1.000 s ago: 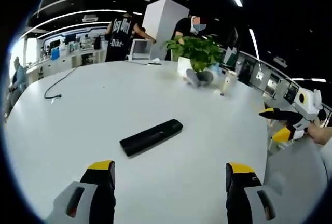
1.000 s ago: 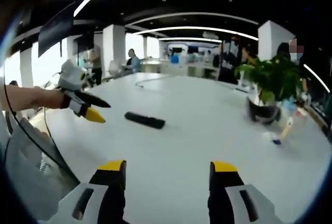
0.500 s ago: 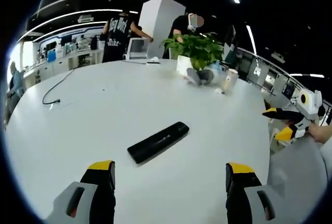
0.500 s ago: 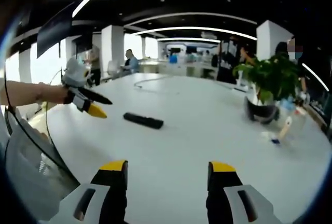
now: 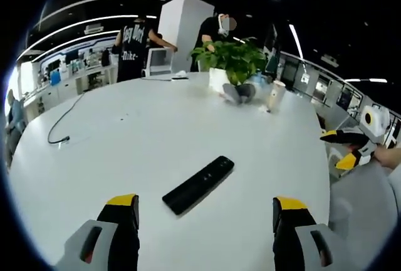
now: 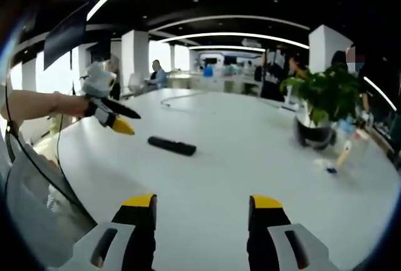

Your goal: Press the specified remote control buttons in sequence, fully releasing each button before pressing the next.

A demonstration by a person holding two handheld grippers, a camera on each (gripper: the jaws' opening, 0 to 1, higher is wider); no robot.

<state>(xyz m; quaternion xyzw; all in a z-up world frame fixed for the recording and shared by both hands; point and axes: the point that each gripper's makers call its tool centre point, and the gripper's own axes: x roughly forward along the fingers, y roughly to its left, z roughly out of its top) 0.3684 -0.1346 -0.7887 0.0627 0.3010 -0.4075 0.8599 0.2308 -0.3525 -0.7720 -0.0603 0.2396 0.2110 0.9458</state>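
A black remote control [image 5: 198, 185] lies flat on the white table [image 5: 125, 139], a little ahead of my left gripper [image 5: 205, 211], whose jaws stand wide apart and hold nothing. In the right gripper view the remote control [image 6: 171, 146] lies far ahead and to the left of my right gripper [image 6: 202, 209], which is open and empty. The left gripper [image 6: 119, 118] comes in from the left there, held by a hand above the table's edge, left of the remote. The right gripper [image 5: 343, 149] shows at the right edge of the left gripper view.
A potted green plant [image 5: 234, 65] stands at the table's far side, with a cup [image 5: 274, 96] and small items beside it. A dark cable [image 5: 59, 130] trails over the table at the left. People stand beyond the table near a white pillar [image 5: 182, 29]. A grey chair [image 6: 37, 202] sits at the near left.
The left gripper has moved forward and rightward toward the remote, which now lies closer and more central in its view. The right gripper has barely moved.
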